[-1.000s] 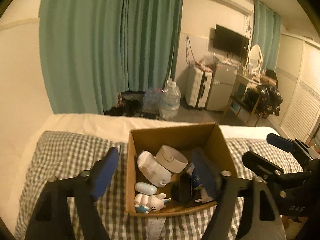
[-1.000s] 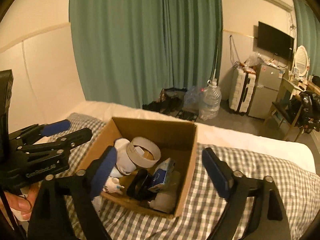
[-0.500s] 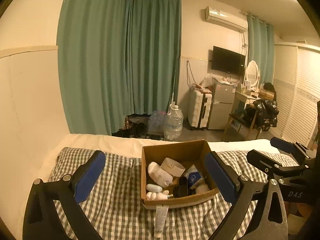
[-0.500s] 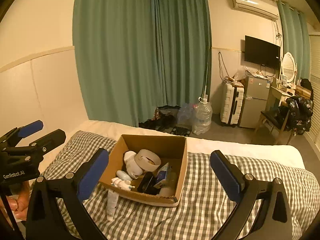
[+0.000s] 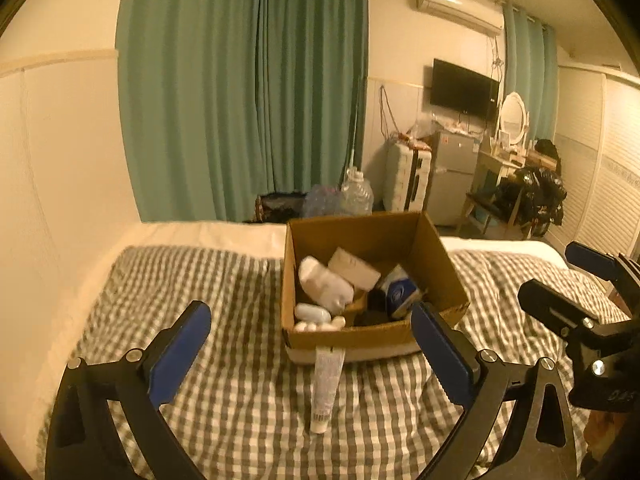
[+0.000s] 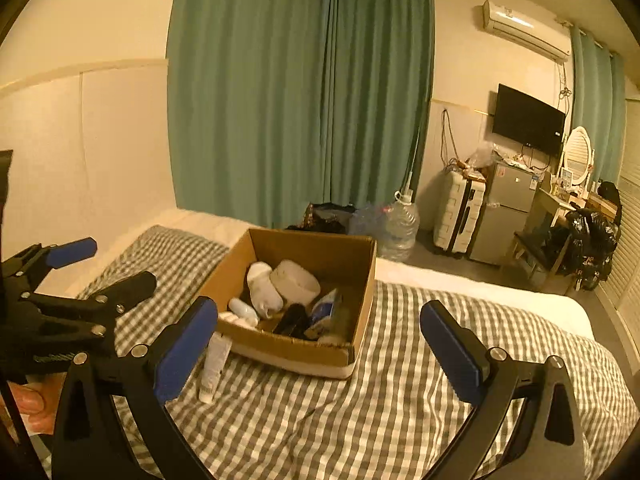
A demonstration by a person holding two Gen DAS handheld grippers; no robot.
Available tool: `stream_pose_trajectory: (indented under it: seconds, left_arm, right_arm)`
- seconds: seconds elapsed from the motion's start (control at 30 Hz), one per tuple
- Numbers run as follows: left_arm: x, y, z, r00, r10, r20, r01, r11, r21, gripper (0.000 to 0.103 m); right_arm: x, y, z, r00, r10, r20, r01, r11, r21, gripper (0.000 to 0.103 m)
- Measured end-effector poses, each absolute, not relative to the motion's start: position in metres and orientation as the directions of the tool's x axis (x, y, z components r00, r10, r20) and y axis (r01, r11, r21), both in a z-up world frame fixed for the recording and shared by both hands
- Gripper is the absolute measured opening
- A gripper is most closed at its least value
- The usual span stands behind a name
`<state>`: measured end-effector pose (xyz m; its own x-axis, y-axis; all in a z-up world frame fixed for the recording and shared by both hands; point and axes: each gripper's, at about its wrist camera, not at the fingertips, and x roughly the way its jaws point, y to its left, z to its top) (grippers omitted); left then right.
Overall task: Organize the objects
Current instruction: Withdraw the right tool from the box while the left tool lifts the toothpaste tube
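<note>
Cardboard, brown and open-topped, forms the box (image 5: 372, 336) that serves as the reference point for this scene; it sits on a bed covered by a grey-and-white checked blanket (image 6: 360, 420). Inside the box, toward its left wall, lie a white bottle (image 5: 325, 285) and, at the near left corner, a small pale oval case (image 5: 312, 313). Behind the bottle a white roll of tape (image 6: 295, 282) leans toward the back wall. Toward the right side of the interior stands a blue-and-white packet (image 5: 398, 294), with a dark item (image 6: 294, 318) beside it that cannot be identified. Outside the box, touching its near wall and pointing away from it across the blanket, lies a white tube (image 5: 327, 390). The left gripper (image 5: 316, 360) hovers on the near side of the box with its blue-padded fingers spread wide, holding nothing; the tube lies between them, untouched. The right gripper (image 6: 320, 348) hovers likewise near the box, fingers equally wide apart and empty. Beyond the box, off the far edge of the bed, a large water jug (image 6: 400, 226) stands on the floor before green curtains (image 6: 300, 92).
</note>
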<state>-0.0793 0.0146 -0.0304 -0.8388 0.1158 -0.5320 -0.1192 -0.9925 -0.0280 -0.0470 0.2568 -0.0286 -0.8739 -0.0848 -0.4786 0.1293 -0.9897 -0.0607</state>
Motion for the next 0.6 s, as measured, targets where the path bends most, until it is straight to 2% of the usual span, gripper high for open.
stream_pose_trajectory:
  seconds: [0.13,0.23,0.37,0.5,0.53,0.6]
  left_arm:
    - [-0.089,0.017,-0.057,-0.814,0.111,-0.57,-0.116,-0.993,-0.028,0.099]
    - [-0.097,0.018,-0.078,-0.789,0.106,-0.606,-0.112,-0.993,-0.028,0.092]
    - [-0.11,0.022,-0.108,-0.741,0.117,-0.661,-0.115,-0.992,-0.047,0.09]
    - [-0.122,0.03,-0.136,-0.691,0.118,-0.713,-0.126,-0.991,-0.041,0.08]
    - [-0.127,0.032,-0.145,-0.668,0.122,-0.734,-0.127,-0.991,-0.049,0.079]
    - [-0.133,0.033,-0.158,-0.638,0.129,-0.759,-0.122,-0.99,-0.065,0.079]
  right_arm:
    - [-0.053,0.26,-0.051,-0.859,-0.098,-0.502,0.137,-0.99,-0.04,0.089]
    - [-0.059,0.261,-0.07,-0.844,-0.11,-0.526,0.147,-0.989,-0.029,0.089]
    - [-0.069,0.264,-0.095,-0.824,-0.123,-0.553,0.158,-0.987,-0.016,0.089]
    - [-0.08,0.267,-0.121,-0.795,-0.141,-0.59,0.172,-0.985,0.004,0.088]
    - [-0.083,0.268,-0.129,-0.786,-0.142,-0.601,0.171,-0.985,0.009,0.086]
    - [-0.089,0.271,-0.145,-0.763,-0.151,-0.629,0.172,-0.985,0.027,0.075]
